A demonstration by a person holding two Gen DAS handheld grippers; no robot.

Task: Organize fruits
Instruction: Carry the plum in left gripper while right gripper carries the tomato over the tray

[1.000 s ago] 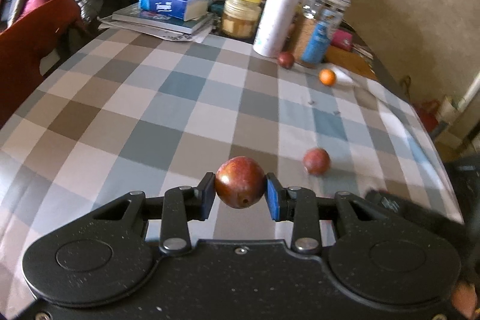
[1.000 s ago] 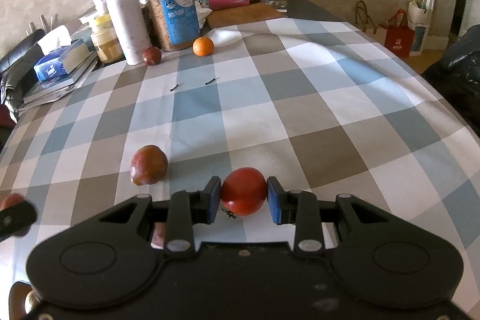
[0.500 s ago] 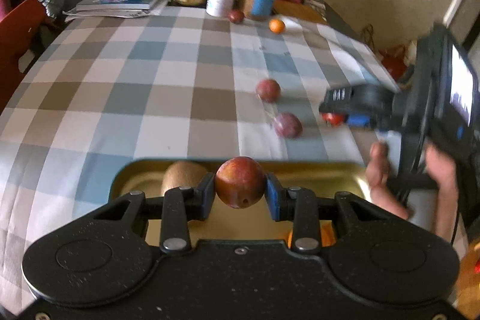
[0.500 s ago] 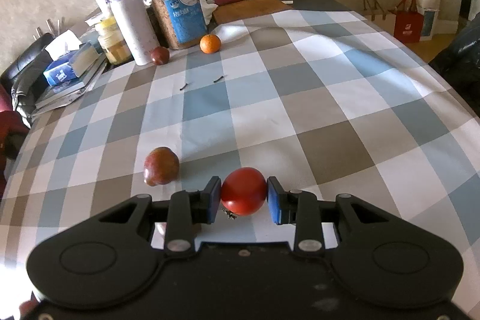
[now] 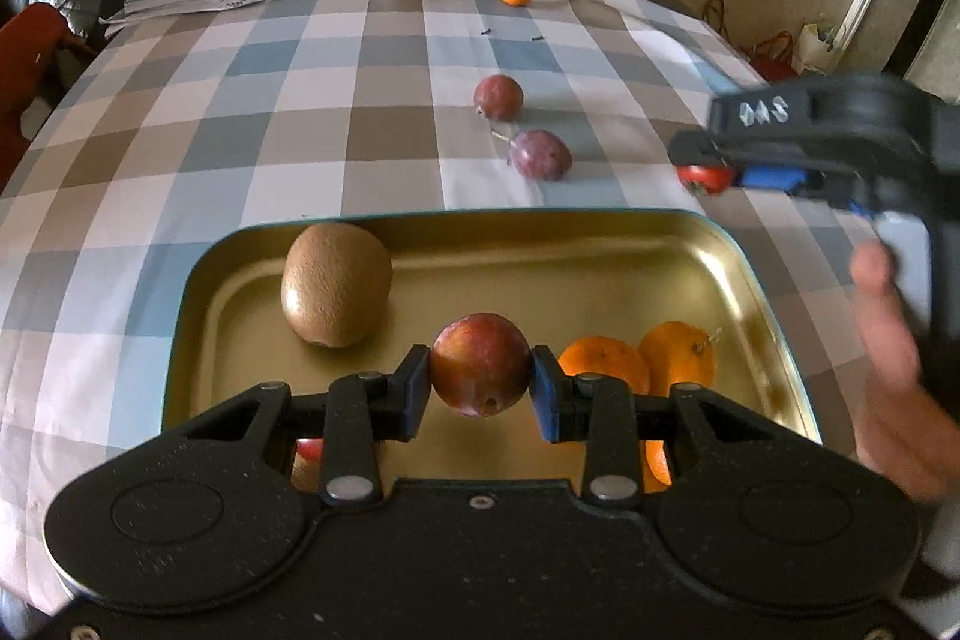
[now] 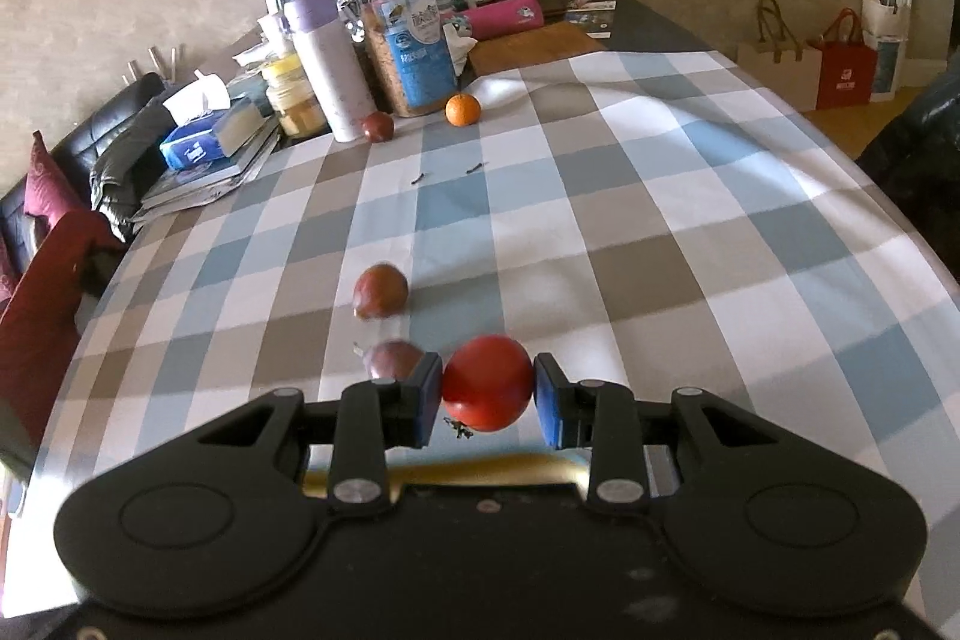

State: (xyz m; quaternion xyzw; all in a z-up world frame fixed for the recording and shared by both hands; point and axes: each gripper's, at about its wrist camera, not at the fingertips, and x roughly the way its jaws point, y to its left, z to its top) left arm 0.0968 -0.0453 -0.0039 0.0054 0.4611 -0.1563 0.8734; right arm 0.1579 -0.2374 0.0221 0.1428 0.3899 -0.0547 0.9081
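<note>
Plum, red and round, sits pinched between the left gripper fingers, hanging low-centre over the gold tray, between the kiwi and the oranges. Right gripper clamps a tomato just short of the tray's far rim, so the left is nearer.

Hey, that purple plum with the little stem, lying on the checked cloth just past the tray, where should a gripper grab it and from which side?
Grip the purple plum across its round middle, coming down from above. Its stem points left toward the far side, so set the fingers on the smooth flanks, clear of it. The tray rim is close on the near side and another plum lies just beyond, so a low sideways approach looks crowded.
</note>
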